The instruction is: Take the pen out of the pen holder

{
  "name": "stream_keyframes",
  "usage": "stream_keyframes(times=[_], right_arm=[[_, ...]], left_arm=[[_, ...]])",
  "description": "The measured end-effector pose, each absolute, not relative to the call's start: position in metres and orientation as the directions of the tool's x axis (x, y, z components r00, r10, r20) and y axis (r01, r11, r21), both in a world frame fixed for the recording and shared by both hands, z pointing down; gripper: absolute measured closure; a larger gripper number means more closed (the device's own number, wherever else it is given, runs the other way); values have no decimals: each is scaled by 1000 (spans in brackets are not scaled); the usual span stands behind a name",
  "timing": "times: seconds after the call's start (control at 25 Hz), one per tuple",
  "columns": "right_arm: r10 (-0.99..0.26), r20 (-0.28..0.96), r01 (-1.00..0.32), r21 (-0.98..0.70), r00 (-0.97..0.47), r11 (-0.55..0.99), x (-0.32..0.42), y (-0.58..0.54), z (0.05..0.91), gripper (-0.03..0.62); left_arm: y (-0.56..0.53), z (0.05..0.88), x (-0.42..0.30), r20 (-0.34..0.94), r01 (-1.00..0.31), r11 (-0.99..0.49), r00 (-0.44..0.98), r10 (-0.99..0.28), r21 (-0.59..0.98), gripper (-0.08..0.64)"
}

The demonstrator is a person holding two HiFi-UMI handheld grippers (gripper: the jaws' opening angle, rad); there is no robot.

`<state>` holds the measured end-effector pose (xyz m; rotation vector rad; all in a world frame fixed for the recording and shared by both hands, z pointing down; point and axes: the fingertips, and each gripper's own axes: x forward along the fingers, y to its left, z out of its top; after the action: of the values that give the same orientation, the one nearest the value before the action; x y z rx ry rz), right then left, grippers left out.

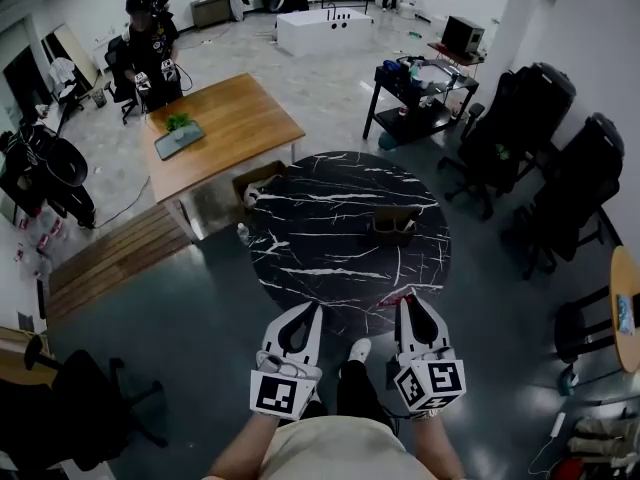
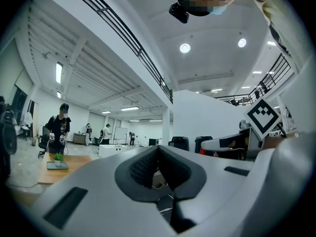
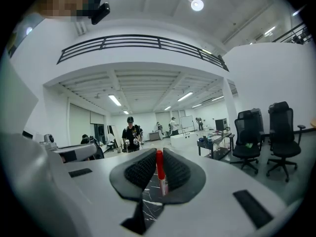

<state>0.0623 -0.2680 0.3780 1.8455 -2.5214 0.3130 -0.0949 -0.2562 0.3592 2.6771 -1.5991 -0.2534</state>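
Observation:
A brown pen holder (image 1: 392, 226) stands on the right half of the round black marble table (image 1: 330, 238). Both grippers hover at the table's near edge, well short of the holder. My right gripper (image 1: 408, 300) is shut on a pen with a red cap; in the right gripper view the pen (image 3: 160, 174) stands upright between the jaws of my right gripper (image 3: 159, 157). My left gripper (image 1: 313, 308) is to its left with its jaws together and nothing in them. In the left gripper view its dark pads (image 2: 143, 167) meet at the tip.
A wooden table (image 1: 225, 128) with a small plant and a tray stands behind the marble table, with a person (image 1: 150, 48) beyond it. A cardboard box (image 1: 258, 182) sits at the marble table's far left edge. Office chairs (image 1: 560, 168) and a black cart (image 1: 420, 93) are on the right.

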Motion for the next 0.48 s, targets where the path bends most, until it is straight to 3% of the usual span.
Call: stream_keyframes(times=[0.48], right_arm=[[-950,115,-950,-152,-290,271,63,-251,376,538]], left_arm=[[-244,359,-87,-132,-863,-498,486,-864,83,548]])
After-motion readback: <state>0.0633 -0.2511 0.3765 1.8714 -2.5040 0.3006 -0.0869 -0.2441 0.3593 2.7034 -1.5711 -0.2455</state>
